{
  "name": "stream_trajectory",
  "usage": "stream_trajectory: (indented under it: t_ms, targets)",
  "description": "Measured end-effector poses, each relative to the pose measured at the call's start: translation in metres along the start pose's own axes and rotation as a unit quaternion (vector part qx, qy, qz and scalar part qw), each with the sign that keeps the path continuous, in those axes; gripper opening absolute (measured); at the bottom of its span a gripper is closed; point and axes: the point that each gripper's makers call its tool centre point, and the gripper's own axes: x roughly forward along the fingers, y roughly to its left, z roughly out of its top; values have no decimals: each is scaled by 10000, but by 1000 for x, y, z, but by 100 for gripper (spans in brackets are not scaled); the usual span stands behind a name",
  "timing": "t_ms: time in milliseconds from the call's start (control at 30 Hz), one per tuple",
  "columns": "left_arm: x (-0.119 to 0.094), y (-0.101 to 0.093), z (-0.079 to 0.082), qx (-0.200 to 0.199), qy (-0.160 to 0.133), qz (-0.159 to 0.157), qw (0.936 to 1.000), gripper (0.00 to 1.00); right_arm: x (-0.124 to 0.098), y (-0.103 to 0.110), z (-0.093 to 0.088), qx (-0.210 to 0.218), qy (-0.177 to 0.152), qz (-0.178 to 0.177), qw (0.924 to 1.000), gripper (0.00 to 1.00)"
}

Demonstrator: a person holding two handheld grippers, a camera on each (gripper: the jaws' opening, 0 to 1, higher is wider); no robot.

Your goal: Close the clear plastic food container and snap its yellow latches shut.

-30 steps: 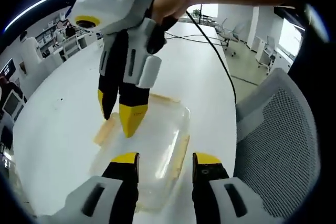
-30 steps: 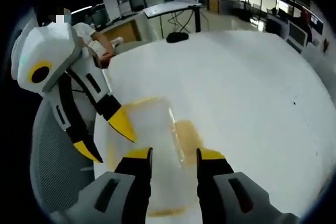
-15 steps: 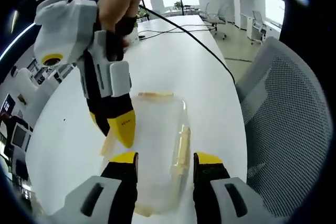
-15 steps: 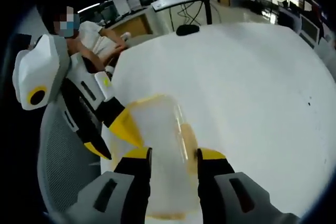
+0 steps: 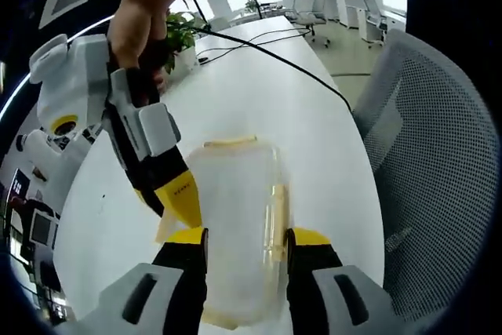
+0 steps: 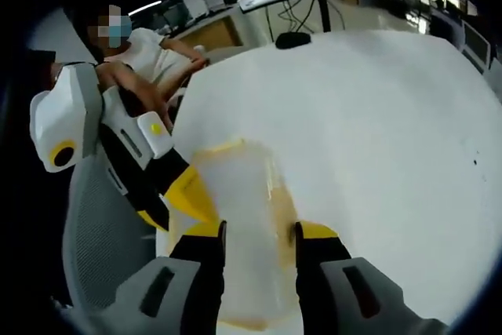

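The clear plastic container (image 5: 235,217) lies on the white table (image 5: 259,92) with its lid on. Pale yellow latches show at its far end (image 5: 230,142) and along its right side (image 5: 274,216). My left gripper (image 5: 247,237) is open, its yellow-tipped jaws standing to either side of the container's near half. In the right gripper view the same container (image 6: 239,209) sits between the jaws of my open right gripper (image 6: 259,231), with a side latch (image 6: 282,213) by the right jaw. Each gripper also reaches into the other's view, the right one (image 5: 172,198) from the left and the left one (image 6: 176,202) likewise.
A grey mesh chair (image 5: 439,154) stands close to the table's edge beside the container. A black cable (image 5: 274,52) runs across the far table past a potted plant (image 5: 176,33). A person in a white shirt (image 6: 149,56) sits behind the table, and a dark object (image 6: 292,39) lies far off.
Both views have closed in, so the container now lies between each gripper's jaws. In the left gripper view the right gripper has swung from above the container to its left side.
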Motion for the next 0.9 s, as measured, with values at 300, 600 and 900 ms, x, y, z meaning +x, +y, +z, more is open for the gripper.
stream_trajectory:
  t_ms: [300, 600, 900]
  targets:
    - [0, 1, -1, -94, -103, -17, 9999, 32, 2, 3, -1, 58, 228, 96, 9997, 30]
    - [-1, 4, 3, -53, -162, -126, 9998, 29, 3, 0, 0, 147, 380, 319, 9987, 26]
    - [-1, 1, 4, 27, -368, -97, 9993, 30, 0, 1, -1, 127, 205, 171, 9996, 30]
